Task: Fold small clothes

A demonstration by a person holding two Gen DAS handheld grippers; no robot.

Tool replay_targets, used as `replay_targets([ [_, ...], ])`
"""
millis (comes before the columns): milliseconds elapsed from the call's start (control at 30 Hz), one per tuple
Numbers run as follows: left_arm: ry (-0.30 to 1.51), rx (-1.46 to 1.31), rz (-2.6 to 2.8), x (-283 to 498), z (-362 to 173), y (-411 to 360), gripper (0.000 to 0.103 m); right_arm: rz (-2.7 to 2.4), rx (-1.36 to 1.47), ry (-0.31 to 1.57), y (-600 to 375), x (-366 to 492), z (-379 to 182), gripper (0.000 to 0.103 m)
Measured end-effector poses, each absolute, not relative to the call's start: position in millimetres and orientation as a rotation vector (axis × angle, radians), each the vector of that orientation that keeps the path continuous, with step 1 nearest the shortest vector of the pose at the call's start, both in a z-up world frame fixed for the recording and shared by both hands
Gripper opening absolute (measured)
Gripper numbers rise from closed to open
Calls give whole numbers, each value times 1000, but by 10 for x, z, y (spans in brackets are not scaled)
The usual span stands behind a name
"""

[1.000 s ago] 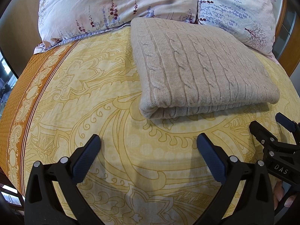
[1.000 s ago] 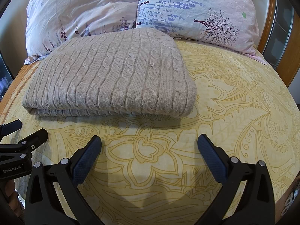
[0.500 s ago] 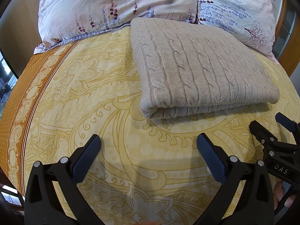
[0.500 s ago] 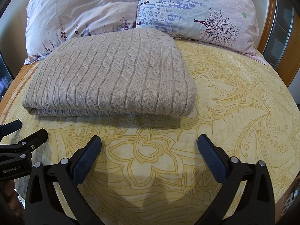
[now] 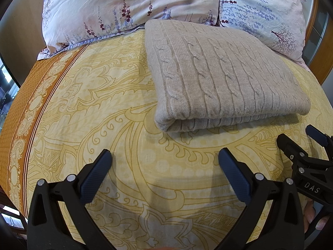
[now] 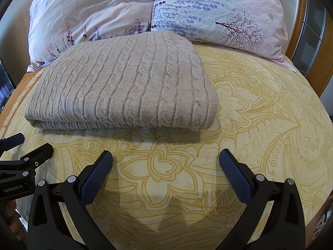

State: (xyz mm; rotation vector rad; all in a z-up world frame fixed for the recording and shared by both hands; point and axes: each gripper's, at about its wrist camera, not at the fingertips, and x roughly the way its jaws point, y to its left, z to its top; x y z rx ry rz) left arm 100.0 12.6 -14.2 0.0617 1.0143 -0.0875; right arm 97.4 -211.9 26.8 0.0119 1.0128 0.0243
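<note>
Blue rubber pads line both tools, and each pair of jaws stands spread wide with nothing between them: the left gripper [image 5: 164, 166] and the right gripper [image 6: 165, 166] both hover low over bare yellow bedspread [image 5: 87, 108], side by side and short of the garment. Just beyond them lies the beige cable-knit sweater [image 5: 224, 79], already a compact rectangle with its layers stacked and a rounded fold running along the near edge; no sleeve or hem sticks out on the sides that show. Its far edge sits against the two floral pillows [image 6: 218, 14] at the head of the bed. Judging from this, the folding itself looks finished, or very nearly so, and what may remain is at most a tidy-up or moving the bundle; no other garment is in view.
</note>
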Motion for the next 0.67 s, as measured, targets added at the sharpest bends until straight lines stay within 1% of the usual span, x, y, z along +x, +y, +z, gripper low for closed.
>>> replay_targets([
  [667, 1013, 65, -93, 980, -140, 120, 101, 24, 12, 1012, -2121, 973, 268, 102],
])
